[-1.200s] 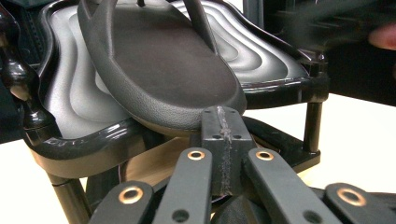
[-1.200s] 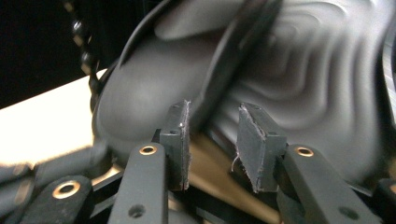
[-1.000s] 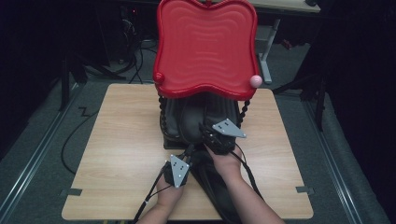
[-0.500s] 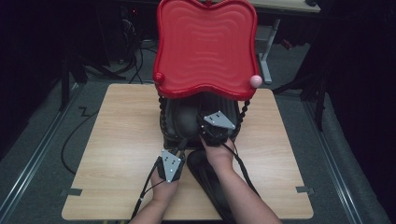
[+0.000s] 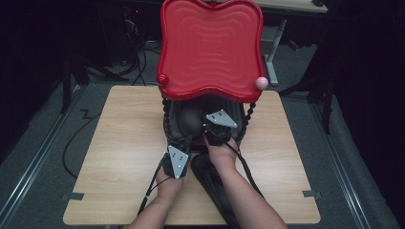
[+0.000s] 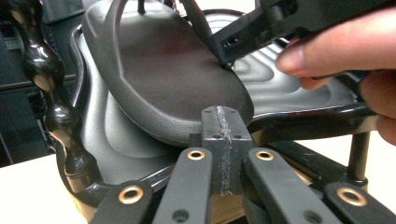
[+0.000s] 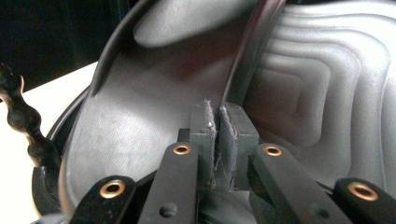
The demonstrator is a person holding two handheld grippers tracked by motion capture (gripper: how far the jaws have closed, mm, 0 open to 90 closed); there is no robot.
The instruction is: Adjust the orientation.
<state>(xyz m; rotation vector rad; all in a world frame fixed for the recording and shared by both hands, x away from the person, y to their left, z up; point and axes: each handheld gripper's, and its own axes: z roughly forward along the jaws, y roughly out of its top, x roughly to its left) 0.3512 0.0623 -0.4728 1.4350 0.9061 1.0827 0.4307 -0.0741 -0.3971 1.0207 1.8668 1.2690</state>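
Note:
A two-tier rack stands on the table, with a red top tray (image 5: 210, 47) over a ribbed black lower tray (image 6: 289, 88). A black flip-flop sandal (image 6: 168, 74) lies tilted on the lower tray, its heel over the front rim. My right gripper (image 7: 217, 112) reaches in under the red tray (image 5: 212, 125). Its jaws have just been closing and now pinch the sandal's strap (image 7: 247, 51) at their tips. My left gripper (image 6: 223, 121) is shut with nothing in it, just short of the sandal's heel (image 5: 186, 144).
Beaded black posts (image 6: 51, 88) hold up the rack at its corners. A dark, long shape, perhaps a second sandal (image 5: 210, 179), lies on the wooden table (image 5: 119, 143) under the right forearm. Cables trail from both grippers toward the near edge.
The right gripper has moved a little left and farther in under the red tray. The left gripper has edged toward the rack.

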